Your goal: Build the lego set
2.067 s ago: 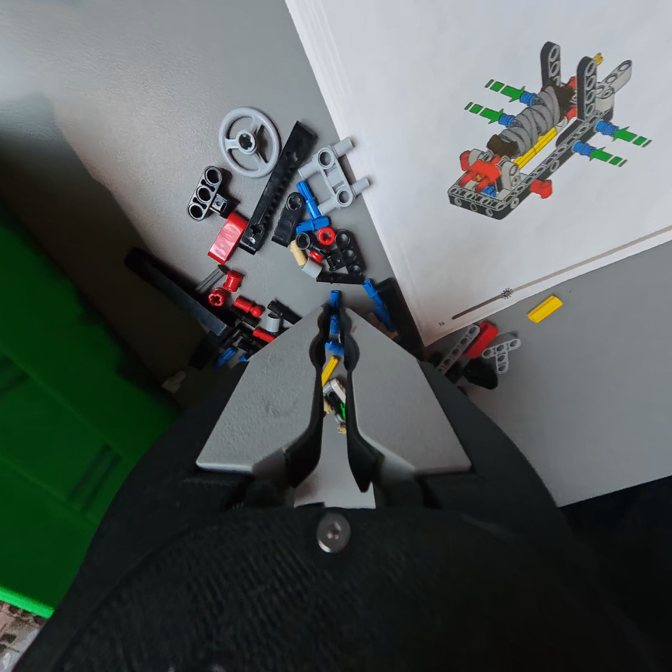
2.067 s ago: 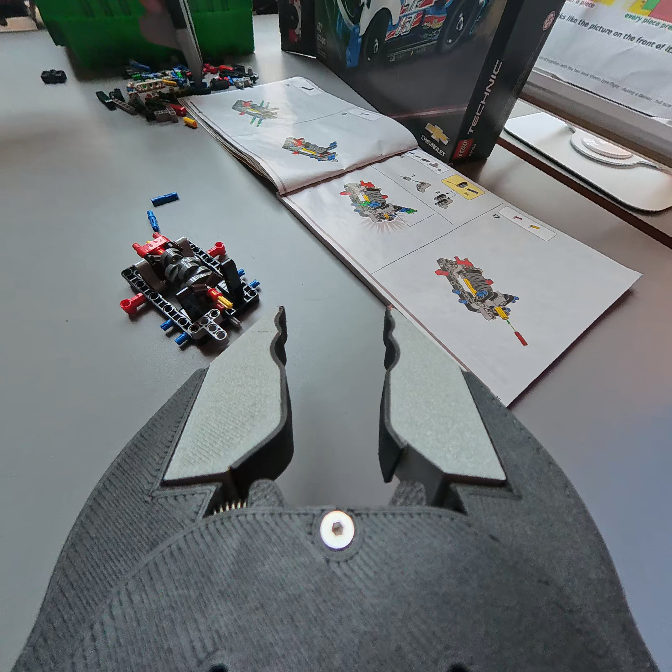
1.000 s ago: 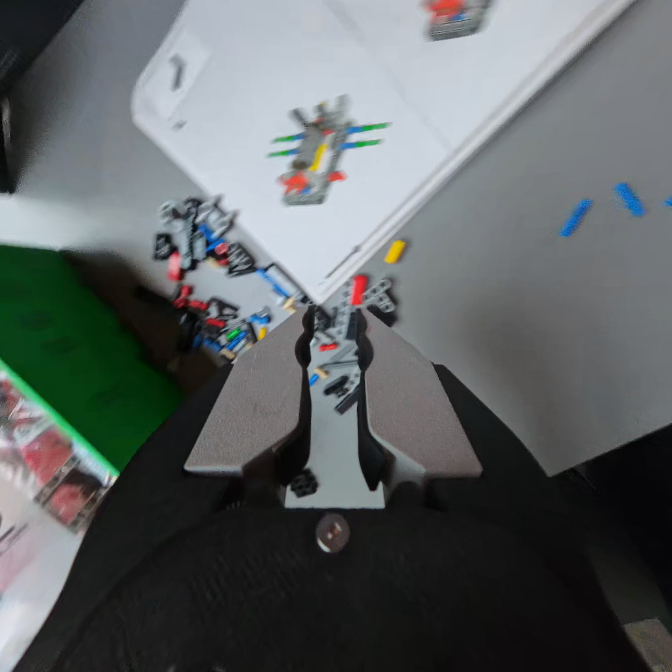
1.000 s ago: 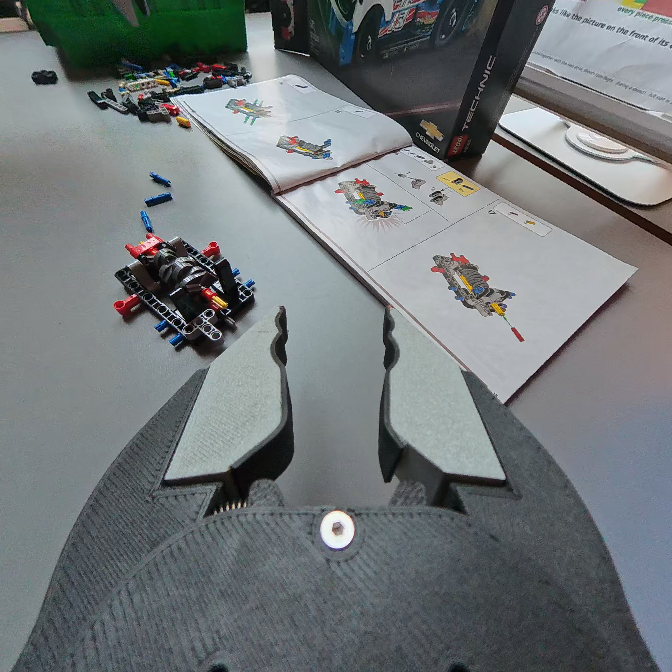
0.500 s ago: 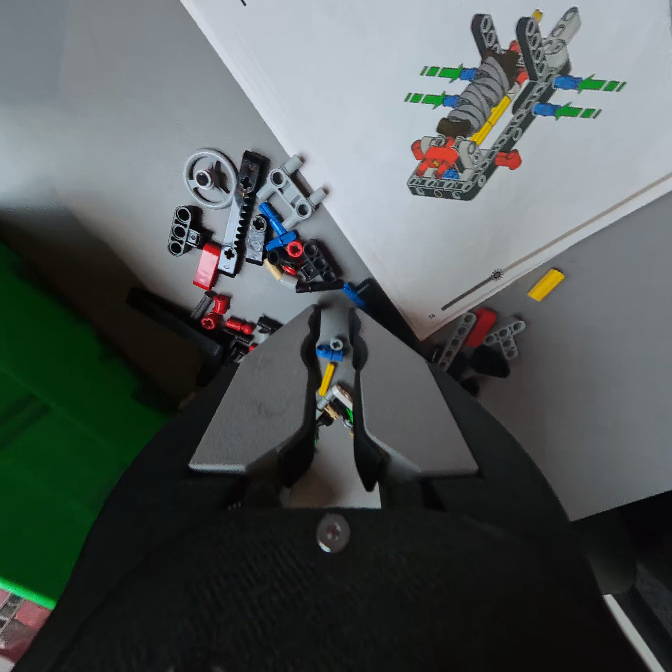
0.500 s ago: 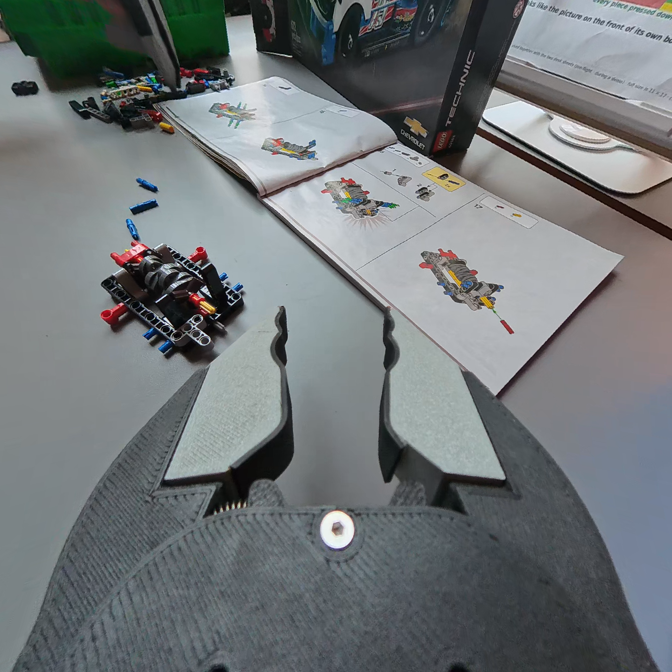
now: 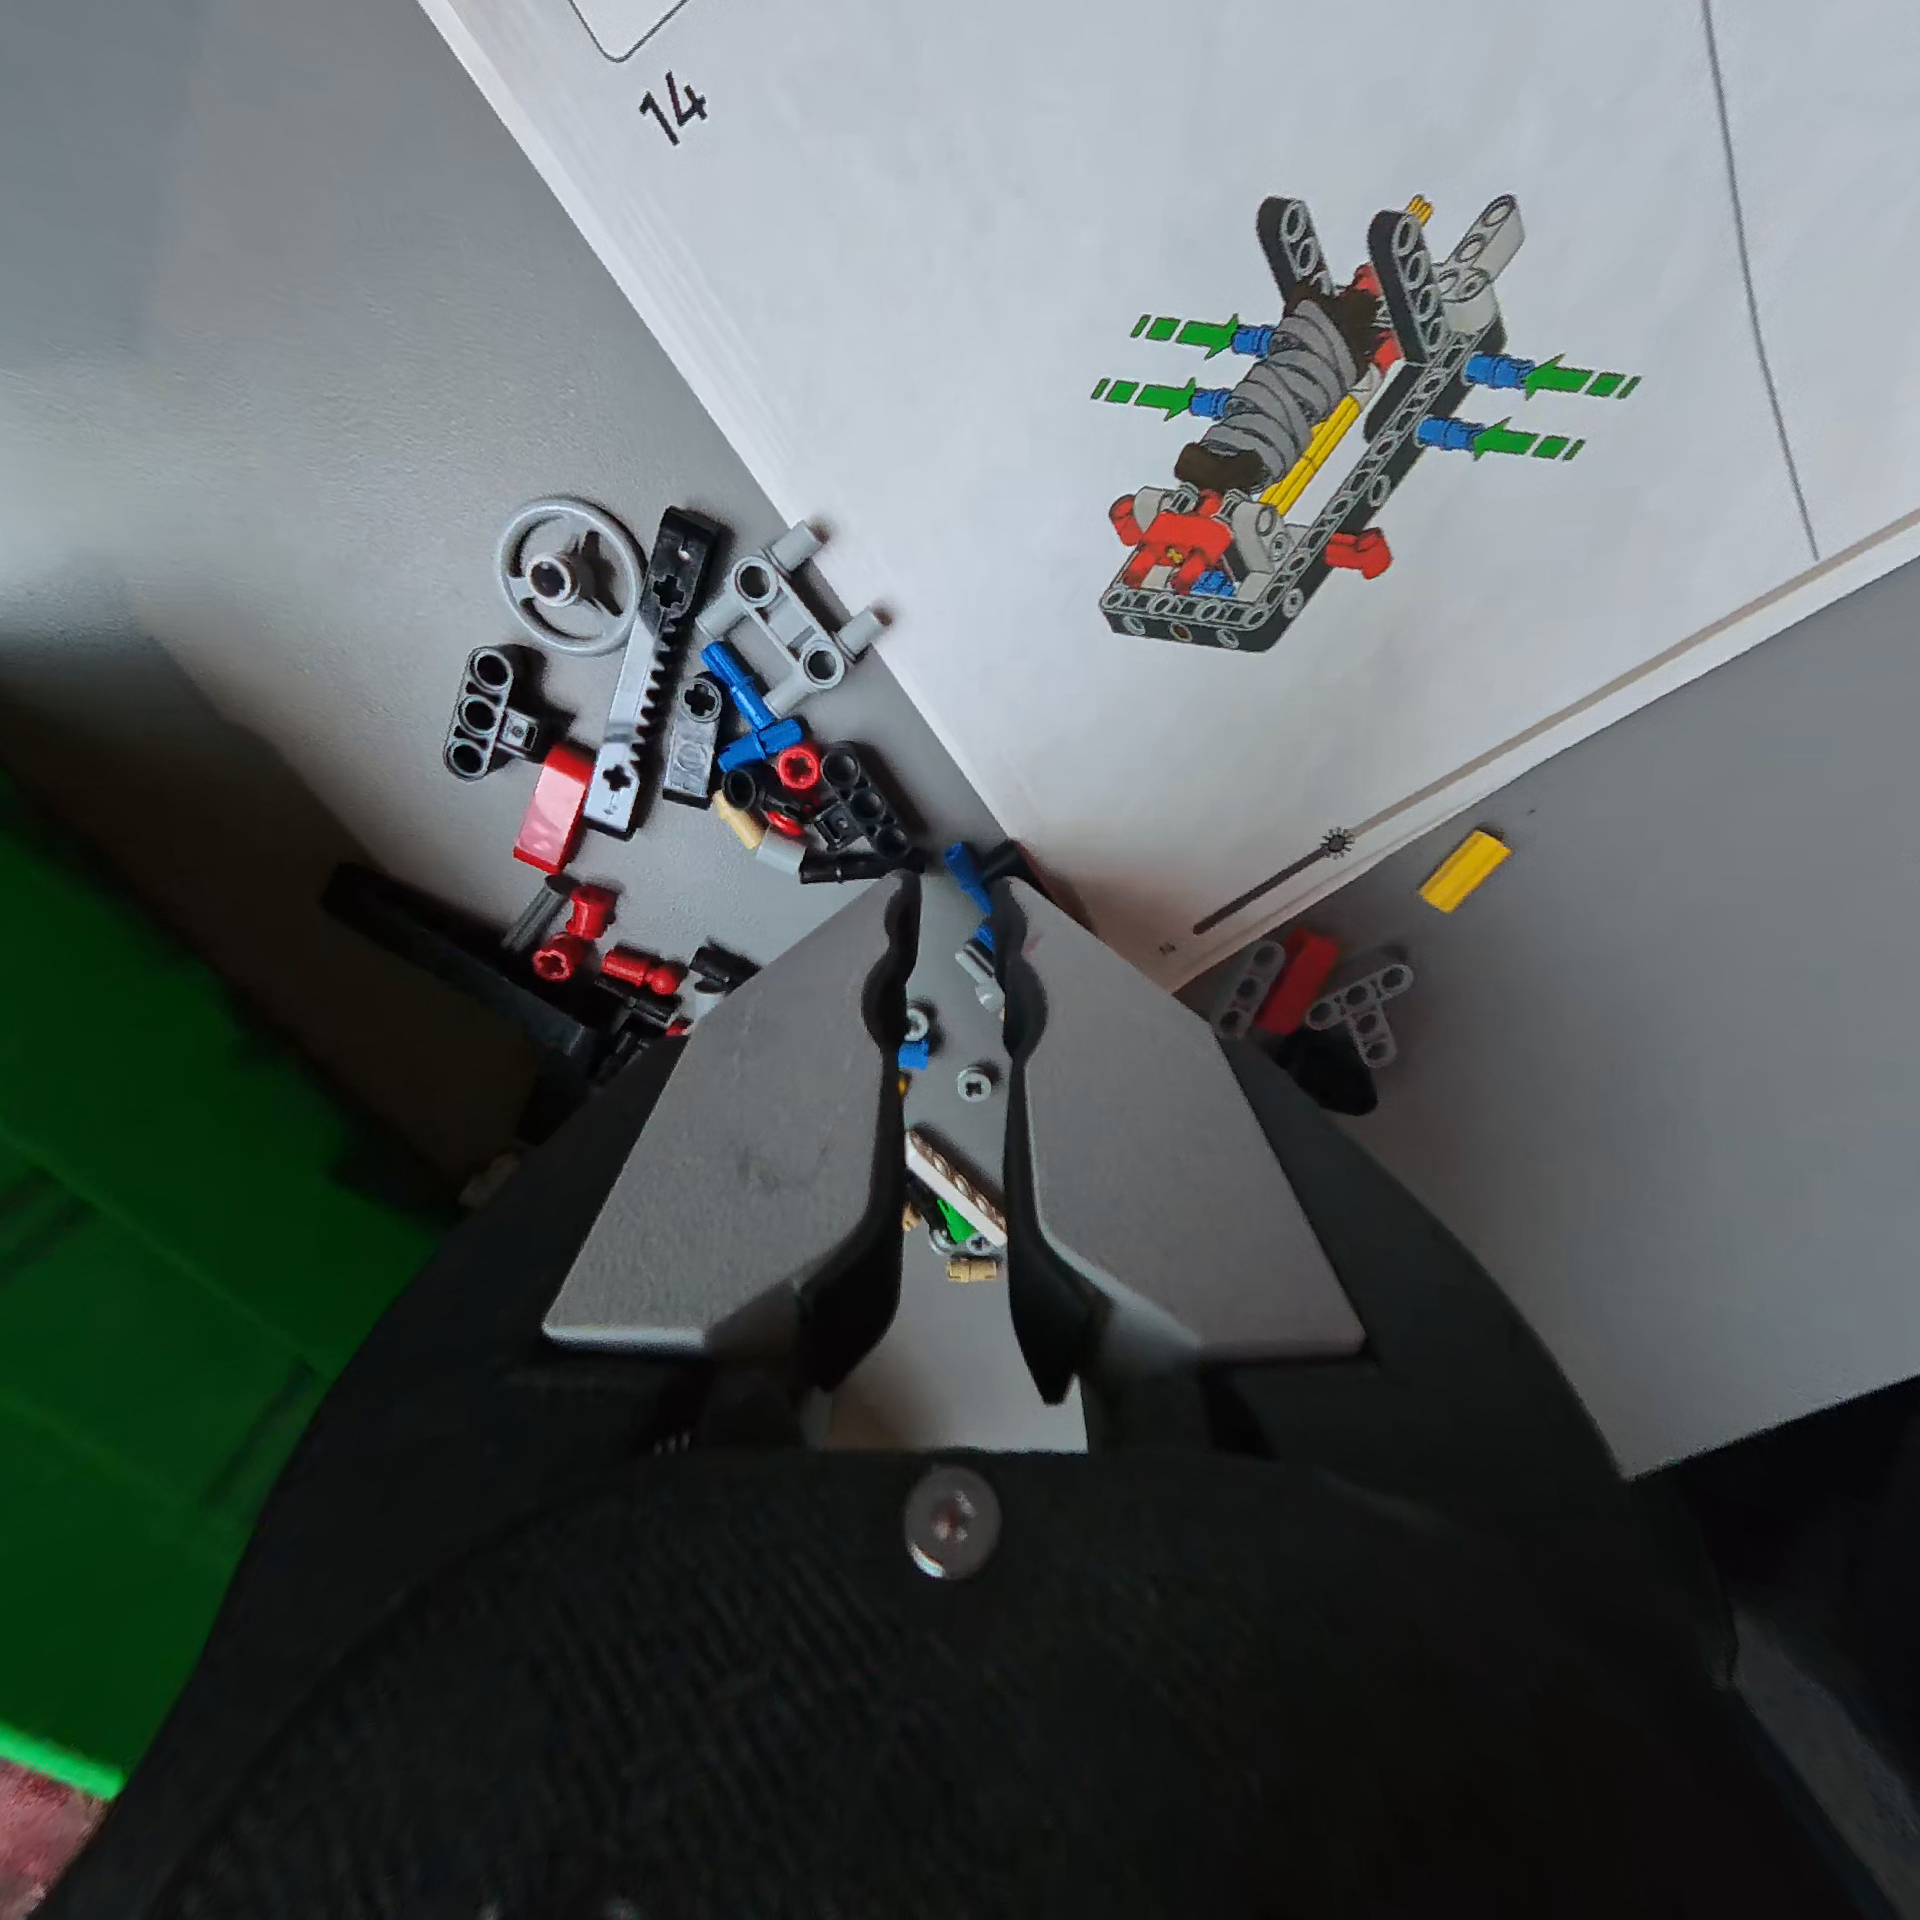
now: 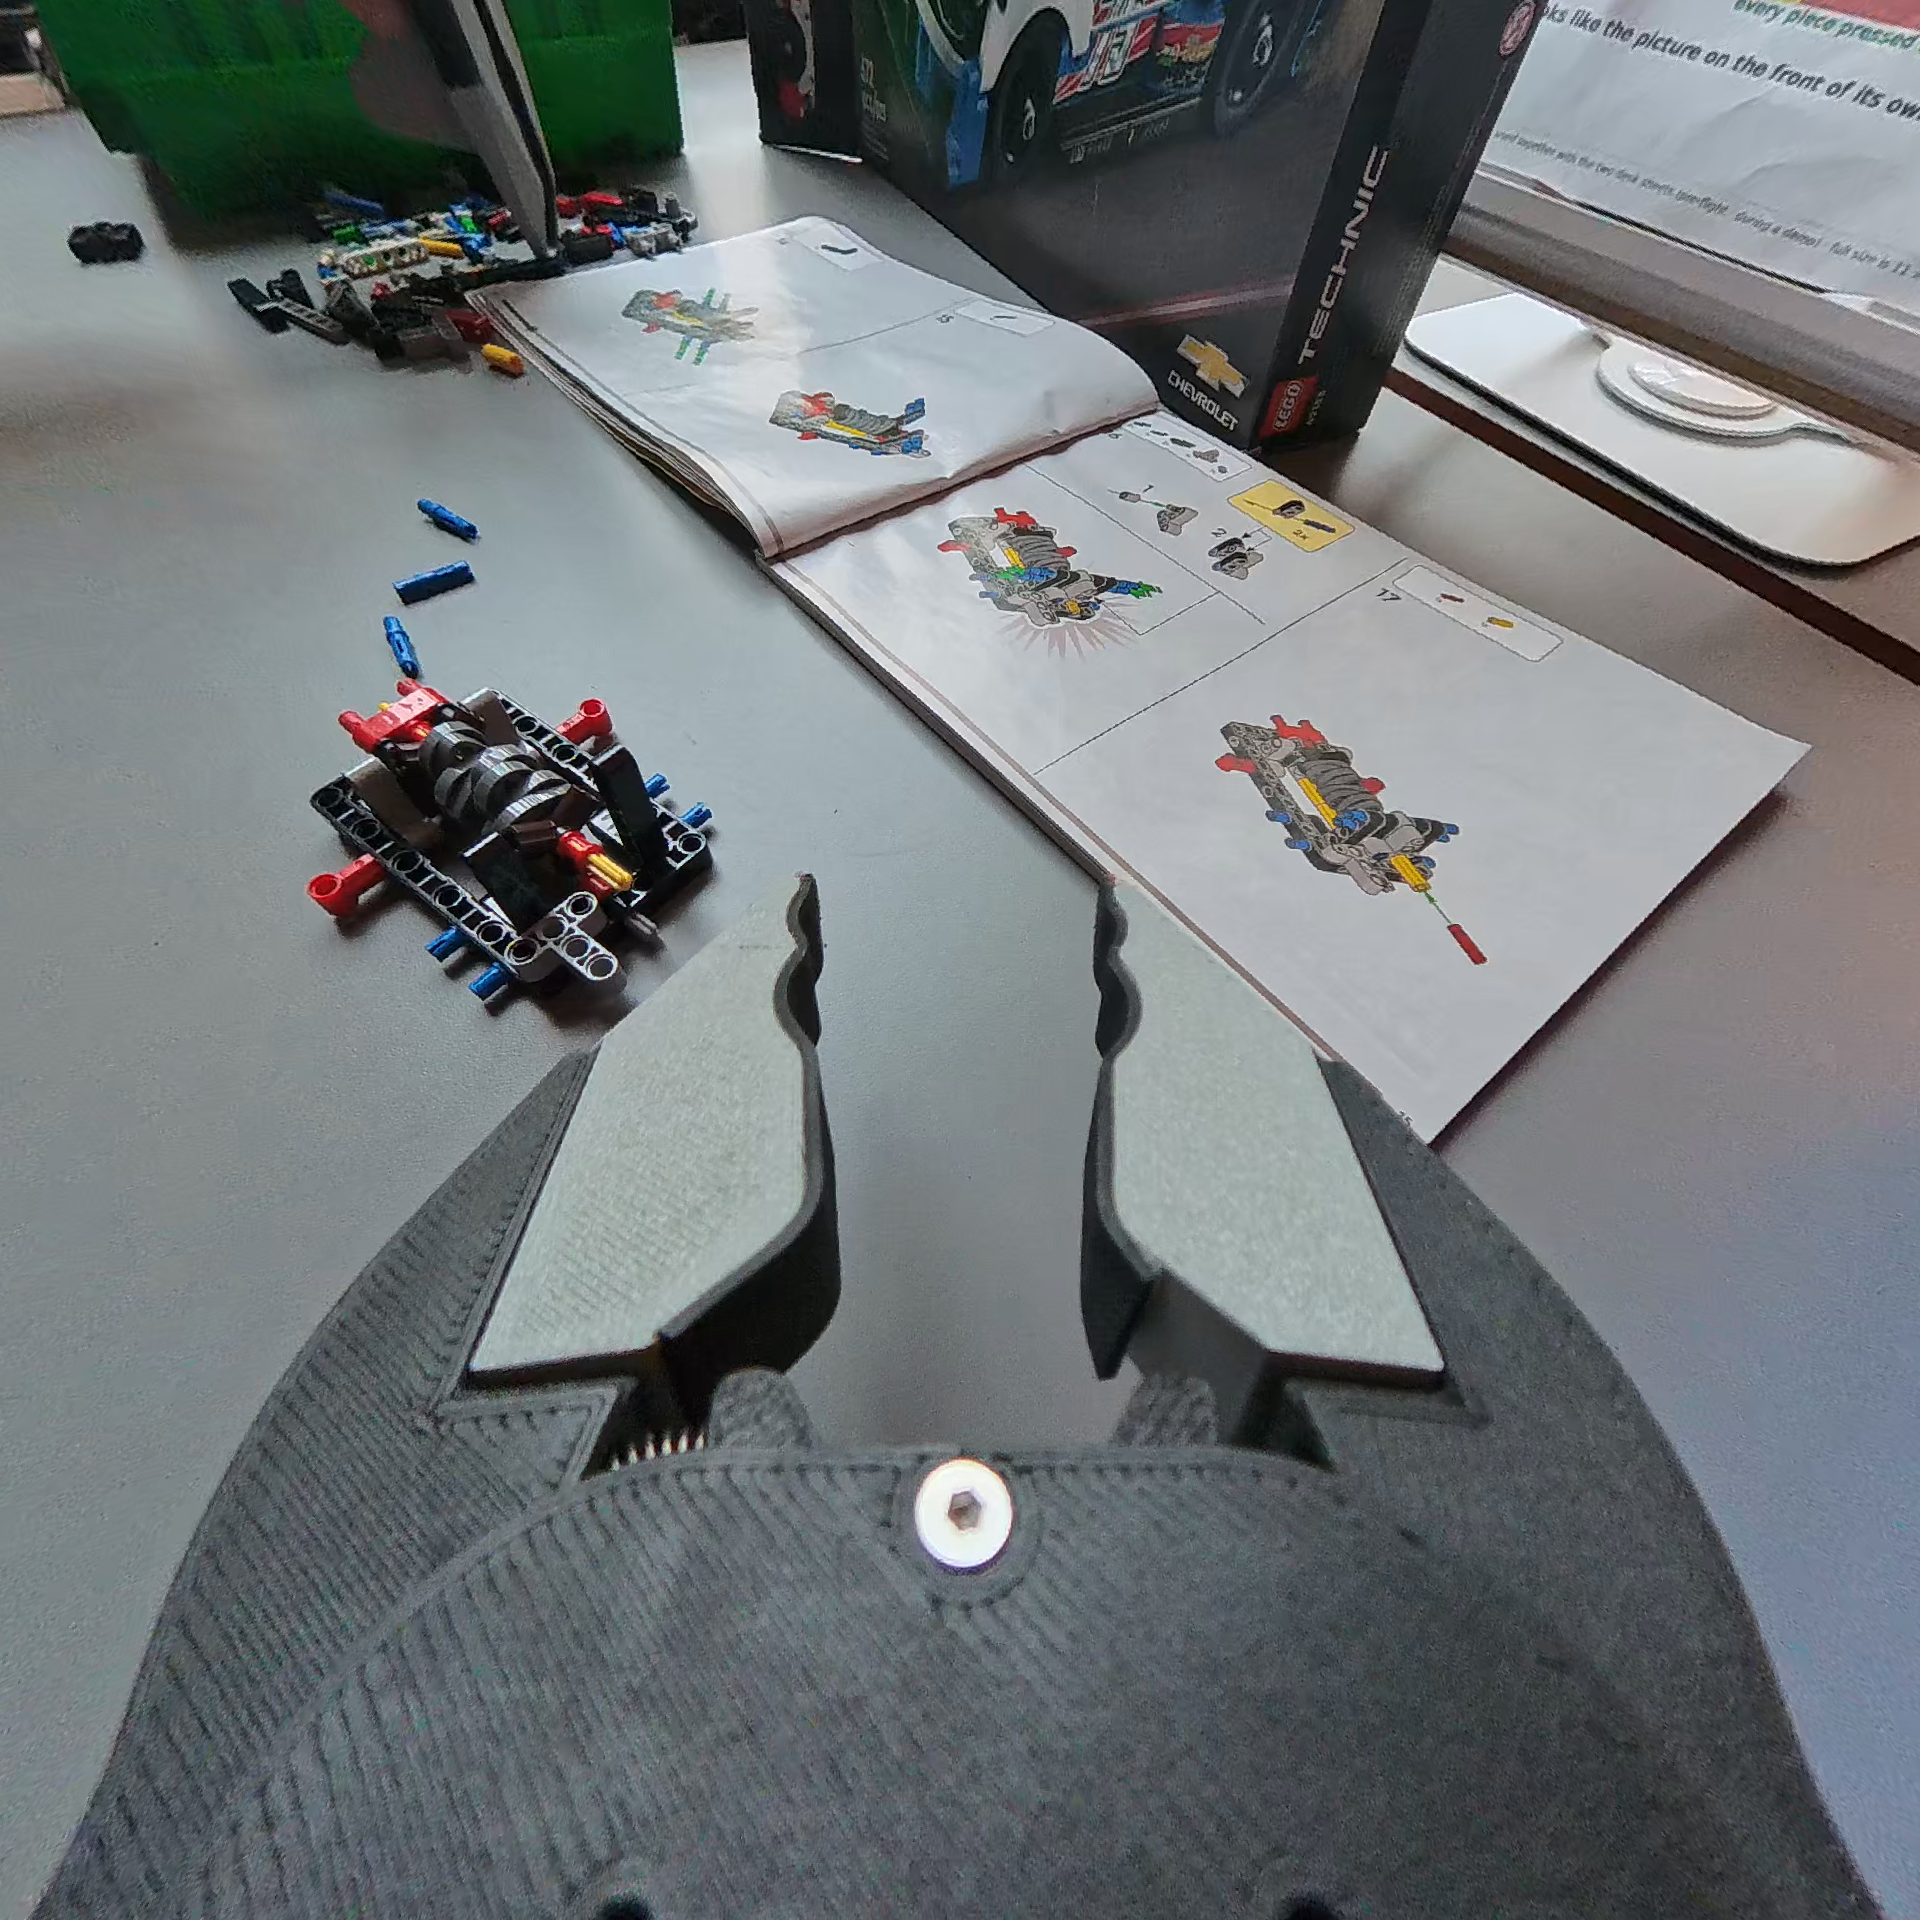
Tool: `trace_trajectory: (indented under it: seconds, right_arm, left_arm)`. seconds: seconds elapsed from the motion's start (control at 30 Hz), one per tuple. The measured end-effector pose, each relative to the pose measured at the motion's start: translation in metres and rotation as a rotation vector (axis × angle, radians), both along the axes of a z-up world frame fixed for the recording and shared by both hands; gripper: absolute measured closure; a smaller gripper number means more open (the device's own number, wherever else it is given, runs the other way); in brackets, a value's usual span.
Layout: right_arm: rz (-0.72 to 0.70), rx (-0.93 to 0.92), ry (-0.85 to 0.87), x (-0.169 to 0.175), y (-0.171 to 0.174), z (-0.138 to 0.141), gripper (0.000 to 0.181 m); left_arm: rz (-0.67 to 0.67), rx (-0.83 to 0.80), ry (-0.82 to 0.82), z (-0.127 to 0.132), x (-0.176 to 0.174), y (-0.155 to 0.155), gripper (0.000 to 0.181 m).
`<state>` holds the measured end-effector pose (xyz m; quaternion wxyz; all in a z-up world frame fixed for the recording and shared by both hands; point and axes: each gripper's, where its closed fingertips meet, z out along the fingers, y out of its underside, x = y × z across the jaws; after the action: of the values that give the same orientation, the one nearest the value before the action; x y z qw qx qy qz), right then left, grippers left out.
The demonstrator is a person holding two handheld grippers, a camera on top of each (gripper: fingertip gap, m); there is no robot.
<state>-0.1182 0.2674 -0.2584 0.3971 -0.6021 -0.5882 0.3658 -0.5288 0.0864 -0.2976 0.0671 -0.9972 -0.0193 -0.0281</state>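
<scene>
My left gripper (image 7: 954,896) hangs low over a pile of loose lego pieces (image 7: 769,769). Its jaws are a narrow gap apart and hold nothing. A blue pin (image 7: 966,871) lies on the table right at the fingertips. It also shows far off in the right wrist view (image 8: 509,135), above the same pile (image 8: 436,260). My right gripper (image 8: 956,914) is open and empty above the bare grey table. The part-built black, grey and red frame (image 8: 499,821) lies to its front left. Three loose blue pins (image 8: 433,582) lie just beyond the frame.
The open instruction booklet (image 8: 1039,499) lies across the middle, with one corner beside the pile (image 7: 1039,312). A dark set box (image 8: 1143,156) stands behind it. A green bin (image 7: 156,1195) sits left of the pile. A yellow piece (image 7: 1465,871) lies apart below the booklet's edge. The grippers' ends are close to 45 cm from one another. The yellow piece (image 7: 1465,871) is about 9 cm from my left fingertips and 35 cm from my right. Seen from the right wrist view (image 8: 503,360) as well.
The left gripper held a blue pin 2.1 s ago, swung out toward the frame, came back empty and has dropped closer to the pile. A third blue pin now lies by the frame.
</scene>
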Motion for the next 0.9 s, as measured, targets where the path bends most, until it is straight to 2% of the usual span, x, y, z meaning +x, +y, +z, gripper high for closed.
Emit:
trace_trajectory:
  seconds: [0.3,0.47,0.57,0.8,0.9]
  right_arm:
    - [0.004,0.013,0.000,0.000,-0.001,0.000,0.132]
    - [0.003,0.007,0.001,0.000,-0.001,0.000,0.132]
    - [0.001,0.003,-0.002,0.000,0.000,0.000,0.132]
    - [-0.010,-0.010,-0.001,0.000,0.002,0.000,0.131]
    - [-0.014,-0.007,0.006,0.000,0.003,0.001,0.130]
  left_arm:
    - [0.014,0.004,0.011,0.002,-0.004,-0.001,0.174]
    - [0.043,0.069,0.020,0.021,-0.009,-0.011,0.174]
    - [0.064,0.142,0.029,0.036,-0.006,-0.020,0.173]
    - [0.043,0.323,0.096,0.065,0.027,-0.046,0.171]
    - [0.074,0.448,0.127,0.078,0.033,-0.055,0.170]
